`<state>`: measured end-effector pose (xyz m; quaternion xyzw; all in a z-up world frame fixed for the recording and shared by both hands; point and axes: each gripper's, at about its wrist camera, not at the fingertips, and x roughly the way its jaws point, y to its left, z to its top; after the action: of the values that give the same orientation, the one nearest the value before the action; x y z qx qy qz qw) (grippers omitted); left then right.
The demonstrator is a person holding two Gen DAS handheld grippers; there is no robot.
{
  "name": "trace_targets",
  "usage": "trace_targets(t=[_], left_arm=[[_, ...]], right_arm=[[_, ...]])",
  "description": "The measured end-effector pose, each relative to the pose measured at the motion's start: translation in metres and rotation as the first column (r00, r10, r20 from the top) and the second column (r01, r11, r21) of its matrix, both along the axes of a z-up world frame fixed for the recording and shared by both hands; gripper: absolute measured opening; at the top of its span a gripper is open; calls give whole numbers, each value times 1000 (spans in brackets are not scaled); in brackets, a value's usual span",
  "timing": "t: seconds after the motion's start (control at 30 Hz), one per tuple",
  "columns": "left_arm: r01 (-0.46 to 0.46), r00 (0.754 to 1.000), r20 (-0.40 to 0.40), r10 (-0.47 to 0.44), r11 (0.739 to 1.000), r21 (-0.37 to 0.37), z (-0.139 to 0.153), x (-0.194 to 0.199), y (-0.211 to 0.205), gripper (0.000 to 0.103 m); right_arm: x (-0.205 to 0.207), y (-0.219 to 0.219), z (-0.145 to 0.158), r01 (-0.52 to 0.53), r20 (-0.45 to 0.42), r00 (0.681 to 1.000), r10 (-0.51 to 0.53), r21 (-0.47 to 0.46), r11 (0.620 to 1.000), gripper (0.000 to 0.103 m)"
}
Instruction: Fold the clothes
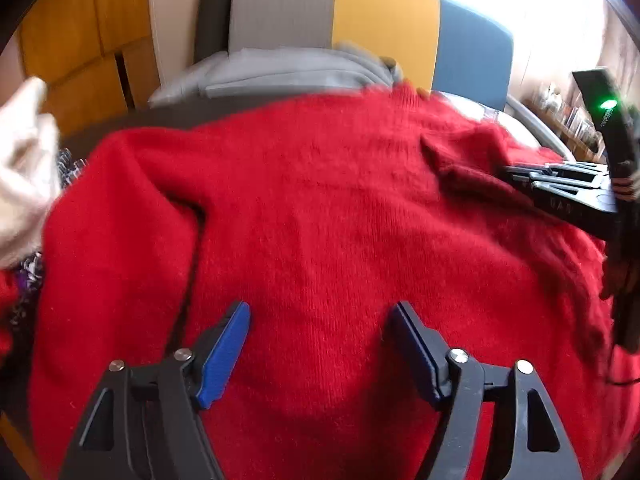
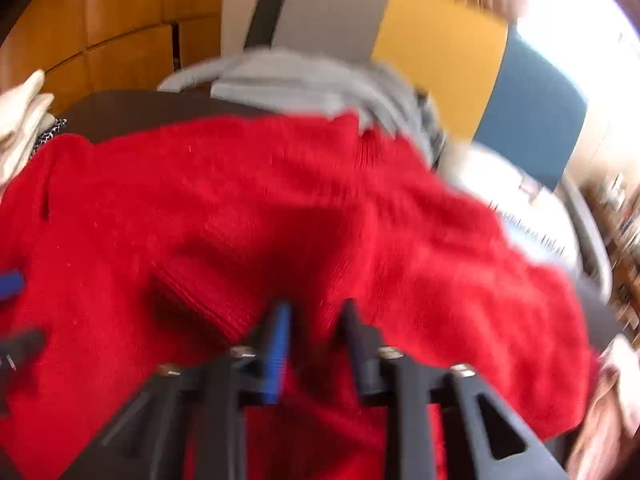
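Fuzzy red knit sweater [image 1: 320, 208] spread flat on dark surface [image 2: 132, 110], ribbed cuff folded inward. Left gripper [image 1: 318, 320] jaws spread above its body; right gripper [image 2: 314, 316] jaws pinching the sleeve. Grey garment [image 1: 280, 70] behind.

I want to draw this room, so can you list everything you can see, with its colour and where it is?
sweater: one, red, spread across the middle under both grippers
grey clothes: one pile, grey, behind the sweater
cream cloth: one, cream, far left edge
patterned cloth: one, black and white, left, under the cream cloth
panels: grey, yellow and blue, standing at the back
cabinet: one, orange wood, back left
left gripper: one, black with blue pads, open above the sweater
right gripper: one, black with blue pads, pinching a sweater fold; blurred
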<state>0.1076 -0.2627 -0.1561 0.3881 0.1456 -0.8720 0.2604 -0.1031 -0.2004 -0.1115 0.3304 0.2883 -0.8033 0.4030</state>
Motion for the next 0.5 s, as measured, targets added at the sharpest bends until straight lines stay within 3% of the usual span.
trace_targets(t=[0.13,0.3,0.4,0.47,0.5], left_arm=[[0,1000,2,0,999,37,-2,2,-8,92],[3,1000,-2,-3,1000,24,-1,2,-8,94],[4,1000,-1,-4,1000,21,-1,2,-6,94],[4,1000,1,-4,1000,17,-1,2,-5,95],[5,1000,3,-5,1000,15,-1,2,-5,96]], right_arm=[[6,5,13,10,-124,992,-4,48,999,7],[-28,86,79,194,-286,942,-177,32,981,7],[-59,165,119,388,-339,868,-362,7,922,7],[-71,222,142,528,-353,789,-503,-29,849,10],[-73,255,151,600,-337,740,-583,-63,798,19]])
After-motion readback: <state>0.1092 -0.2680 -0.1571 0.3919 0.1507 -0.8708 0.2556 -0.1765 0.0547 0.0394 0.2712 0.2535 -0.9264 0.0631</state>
